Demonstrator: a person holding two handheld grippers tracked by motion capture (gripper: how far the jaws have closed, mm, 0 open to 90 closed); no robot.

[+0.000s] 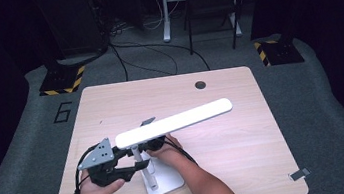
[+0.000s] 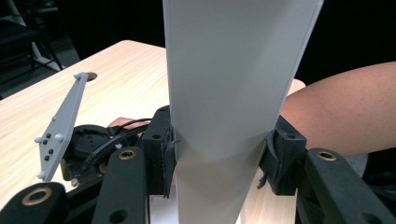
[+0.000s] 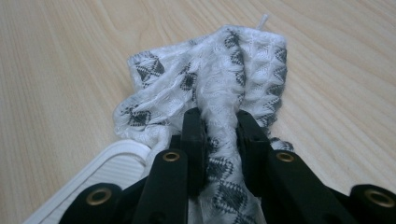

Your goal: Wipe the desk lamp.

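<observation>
A white desk lamp stands near the table's front edge, with a long flat head (image 1: 173, 122), a thin pole (image 1: 139, 161) and a flat base (image 1: 166, 182). My left gripper (image 1: 129, 166) is at the head's near end. In the left gripper view its pads press both edges of the wide white head (image 2: 233, 70), so the left gripper (image 2: 219, 158) is shut on it. My right gripper (image 1: 154, 143) sits low under the head, beside the pole. It (image 3: 219, 130) is shut on a bunched white cloth with a grey diamond pattern (image 3: 210, 70), which lies on the wood.
The base's ribbed white rim (image 3: 107, 168) lies just left of the cloth. The light wooden table (image 1: 227, 145) has a round cable hole (image 1: 200, 84) at the back. The person's right forearm (image 2: 336, 112) crosses close behind the lamp head. Dark floor and cables lie beyond.
</observation>
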